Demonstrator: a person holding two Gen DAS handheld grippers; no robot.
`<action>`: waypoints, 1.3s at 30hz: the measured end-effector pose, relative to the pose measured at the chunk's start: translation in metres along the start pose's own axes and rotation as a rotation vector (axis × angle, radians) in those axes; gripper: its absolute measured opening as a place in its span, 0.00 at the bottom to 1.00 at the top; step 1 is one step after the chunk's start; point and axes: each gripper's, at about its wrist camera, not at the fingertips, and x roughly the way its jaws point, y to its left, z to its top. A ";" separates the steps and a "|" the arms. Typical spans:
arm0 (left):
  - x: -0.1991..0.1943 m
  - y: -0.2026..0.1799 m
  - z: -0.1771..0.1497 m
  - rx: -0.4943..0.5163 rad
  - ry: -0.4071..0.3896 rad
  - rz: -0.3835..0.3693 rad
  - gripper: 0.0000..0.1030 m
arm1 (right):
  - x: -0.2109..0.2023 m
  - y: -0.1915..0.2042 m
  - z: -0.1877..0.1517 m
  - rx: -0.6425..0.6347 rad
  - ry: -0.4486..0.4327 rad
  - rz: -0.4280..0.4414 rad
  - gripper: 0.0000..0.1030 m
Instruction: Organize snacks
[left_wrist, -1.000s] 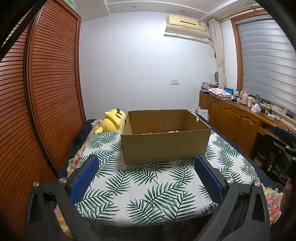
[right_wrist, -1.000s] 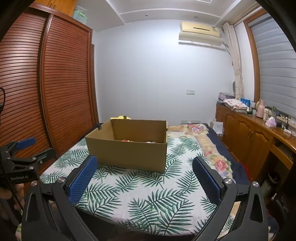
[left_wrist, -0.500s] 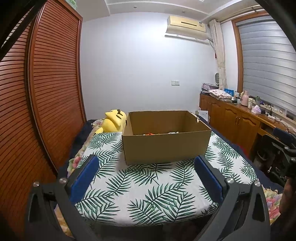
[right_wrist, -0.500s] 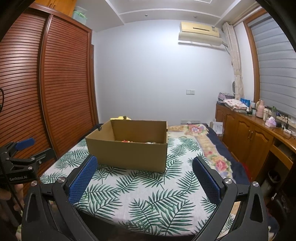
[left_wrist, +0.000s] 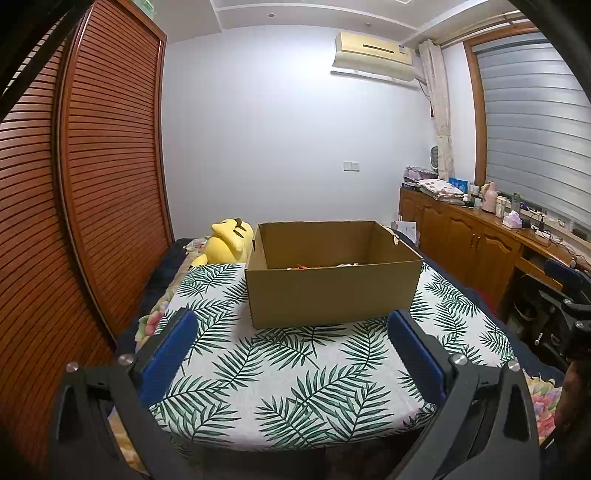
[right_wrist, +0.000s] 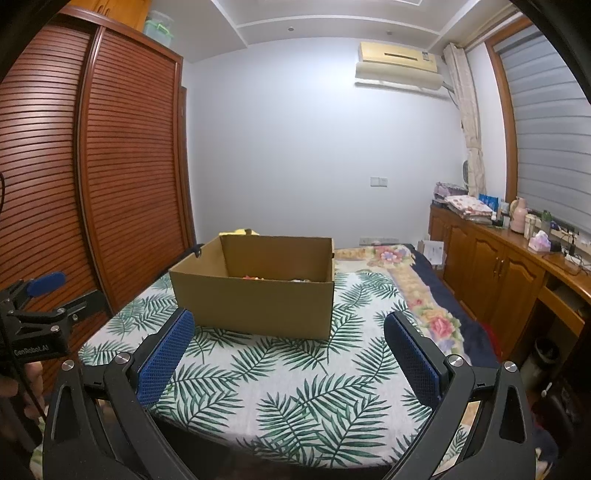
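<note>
Your left gripper (left_wrist: 290, 345), black frame with blue-padded fingers: spread wide, holding nothing, touching nothing, hovering at the near edge of the bed. Your right gripper (right_wrist: 288, 347), same build: likewise wide apart and empty. Open brown cardboard box (left_wrist: 332, 273): resting on the white palm-leaf-print bedspread (left_wrist: 291, 380), beyond both sets of fingers, well apart from them. Snacks (left_wrist: 321, 266): only slivers of orange and pale wrapping show over the box's near wall; kinds and count unreadable. Yellow plush toy (left_wrist: 229, 240): behind the box's far left corner, partly hidden.
</note>
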 end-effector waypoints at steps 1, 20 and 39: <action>0.000 0.000 0.000 0.000 0.000 0.000 1.00 | 0.000 0.000 -0.001 0.000 0.000 0.000 1.00; -0.002 0.001 0.000 -0.001 -0.002 0.000 1.00 | 0.000 0.002 -0.003 -0.001 0.000 -0.006 1.00; -0.002 0.002 -0.001 -0.006 -0.001 0.003 1.00 | 0.001 0.001 -0.004 -0.001 0.001 -0.007 1.00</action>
